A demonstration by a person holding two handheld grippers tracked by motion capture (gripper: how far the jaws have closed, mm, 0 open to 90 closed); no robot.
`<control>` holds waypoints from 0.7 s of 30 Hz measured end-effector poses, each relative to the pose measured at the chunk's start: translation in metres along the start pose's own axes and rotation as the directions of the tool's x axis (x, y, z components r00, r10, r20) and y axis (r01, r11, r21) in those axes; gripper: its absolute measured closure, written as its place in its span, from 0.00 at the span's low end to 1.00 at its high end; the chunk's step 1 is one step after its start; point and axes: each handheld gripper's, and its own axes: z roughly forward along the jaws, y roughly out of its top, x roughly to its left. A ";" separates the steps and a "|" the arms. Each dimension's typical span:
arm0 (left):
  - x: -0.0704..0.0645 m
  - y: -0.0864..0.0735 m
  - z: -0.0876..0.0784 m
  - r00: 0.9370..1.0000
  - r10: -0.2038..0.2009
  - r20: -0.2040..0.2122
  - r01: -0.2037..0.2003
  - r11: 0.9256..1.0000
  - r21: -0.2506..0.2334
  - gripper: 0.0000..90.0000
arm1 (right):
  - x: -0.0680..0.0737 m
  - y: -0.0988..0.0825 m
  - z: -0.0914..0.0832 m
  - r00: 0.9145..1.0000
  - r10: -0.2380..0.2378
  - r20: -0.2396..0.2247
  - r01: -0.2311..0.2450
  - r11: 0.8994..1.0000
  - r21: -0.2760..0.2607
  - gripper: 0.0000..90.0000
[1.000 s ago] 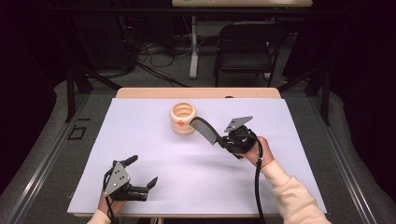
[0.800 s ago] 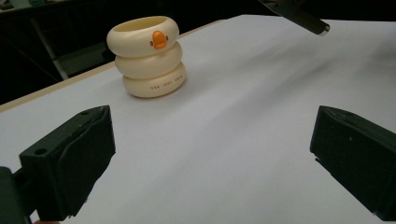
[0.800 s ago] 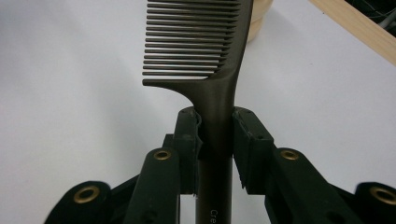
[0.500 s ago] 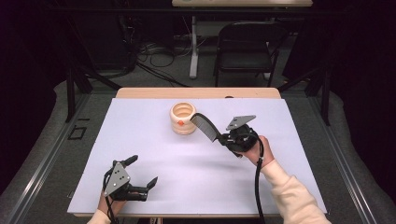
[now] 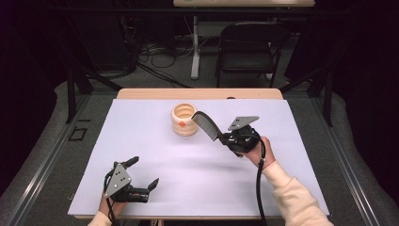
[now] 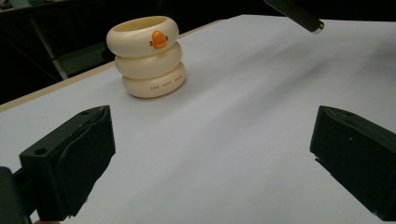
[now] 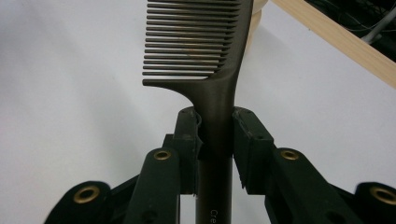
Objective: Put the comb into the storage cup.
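Observation:
A cream ringed cup (image 5: 184, 119) with an orange duck bill stands upright on the white table sheet (image 5: 141, 141); it is also in the left gripper view (image 6: 148, 56). My right gripper (image 5: 225, 138) is shut on the handle of a dark comb (image 5: 206, 125), whose toothed end reaches up-left, close beside the cup's right rim. In the right gripper view the comb (image 7: 201, 44) rises straight out from between the pads, teeth to the left. My left gripper (image 5: 143, 173) rests low near the front left of the table, open, with nothing between its fingers (image 6: 70, 158).
A wooden table edge (image 5: 197, 93) runs along the far side. Beyond it stand a black folding chair (image 5: 249, 47), cables and a stand leg on the floor. The comb's handle end (image 6: 299, 14) shows at the top of the left gripper view.
The right hand has turned slightly, so the comb's toothed end has swung a little up and left toward the cup. The left gripper has stayed still.

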 end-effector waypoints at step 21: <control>-0.001 0.000 0.000 1.000 0.001 0.001 -0.001 1.000 0.000 0.00 | -0.007 0.003 -0.001 0.999 0.030 0.024 -0.028 0.998 -0.061 0.80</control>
